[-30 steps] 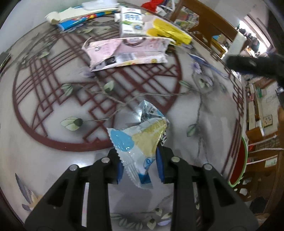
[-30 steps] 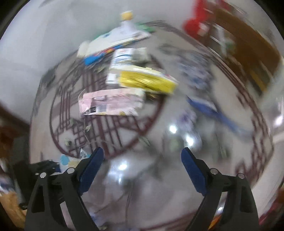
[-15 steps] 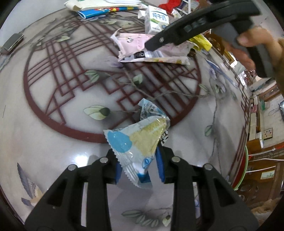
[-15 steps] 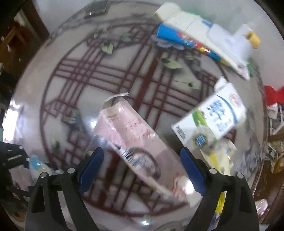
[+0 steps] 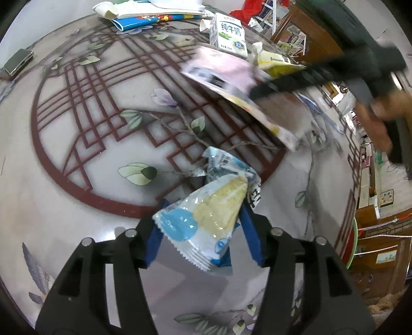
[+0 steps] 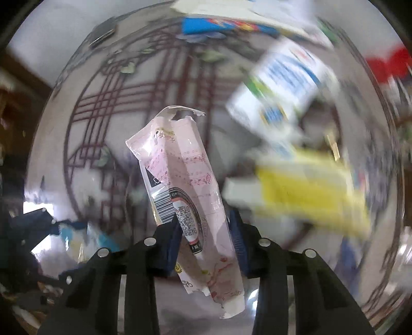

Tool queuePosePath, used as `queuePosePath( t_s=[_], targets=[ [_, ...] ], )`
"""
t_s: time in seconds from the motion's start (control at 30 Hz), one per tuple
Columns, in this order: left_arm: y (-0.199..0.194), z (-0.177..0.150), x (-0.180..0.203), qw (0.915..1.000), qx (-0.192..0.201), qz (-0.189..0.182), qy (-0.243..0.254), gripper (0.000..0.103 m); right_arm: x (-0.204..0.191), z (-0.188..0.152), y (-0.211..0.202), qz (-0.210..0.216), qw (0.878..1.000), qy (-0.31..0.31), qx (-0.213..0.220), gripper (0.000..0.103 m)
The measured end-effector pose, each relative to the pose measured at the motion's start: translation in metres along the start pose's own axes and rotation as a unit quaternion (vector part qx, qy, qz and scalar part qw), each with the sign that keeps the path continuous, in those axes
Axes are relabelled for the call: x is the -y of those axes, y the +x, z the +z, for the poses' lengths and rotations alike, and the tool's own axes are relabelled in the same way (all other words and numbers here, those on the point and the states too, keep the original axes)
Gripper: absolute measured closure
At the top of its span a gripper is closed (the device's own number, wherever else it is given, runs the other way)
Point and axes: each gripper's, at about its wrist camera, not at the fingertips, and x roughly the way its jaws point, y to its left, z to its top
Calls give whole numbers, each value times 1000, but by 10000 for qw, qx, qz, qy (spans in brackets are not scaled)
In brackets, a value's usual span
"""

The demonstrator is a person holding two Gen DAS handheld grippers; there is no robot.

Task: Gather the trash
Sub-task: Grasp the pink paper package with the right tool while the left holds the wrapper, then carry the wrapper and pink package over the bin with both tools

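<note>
Both grippers have a wrapper between their blue pads; the left gripper (image 5: 203,237) has its jaws opening around a crumpled blue, white and yellow snack wrapper (image 5: 211,219), which sits loosely in the gap just above the patterned table (image 5: 77,180), its sealed serrated end toward the camera and its torn end pointing away toward the table's middle; the right gripper (image 6: 206,244) has its jaws closing on a pink wrapper (image 6: 185,190), one pad at each long edge; that wrapper's long axis runs straight out along the fingers, torn open end farthest from the camera, barcode side up, and in the left wrist view it hangs tilted and blurred above the table; counted: two wrappers in the grippers, one each; on the far side of the table one white milk carton (image 5: 229,36), lying just beside one yellow package (image 5: 278,64); one flat blue pack (image 5: 154,20) lies at the far rim under some white paper; one small dark flat object (image 5: 16,63) rests at the left edge; a hand (image 5: 381,116) grips the right gripper's handle
</note>
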Motion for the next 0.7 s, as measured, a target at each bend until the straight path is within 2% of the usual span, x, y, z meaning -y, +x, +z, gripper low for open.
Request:
queuePosePath(
  t_s=[0.13,0.23,0.27,0.33,0.37,0.57,0.7],
  targets=[
    [-3,-1,-1,10000,50,1,-19,46,10,-47,-14,192,9976,663,7,66],
    [-2,-3,-2,10000,18,-12,-20,45,8,-70,-17,266,9950,966,-4,61],
    [-2,-3,-1,10000,32,-10,10,45,10,-77,-19,312,9937,1073,16,56],
    [0,0,3,9999,-13,-3,126,45,12,-82,-21,402,9905,1307,135,32],
    [1,1,5,9999,-21,-3,167,45,12,-85,-22,475,9890,1386,206,29],
    [-1,4,13,9997,-6,-71,237,37,1,-89,-14,582,9868,1478,315,28],
    [-6,4,16,9996,55,-55,264,36,1,-92,-7,630,9854,1554,297,28]
  ],
)
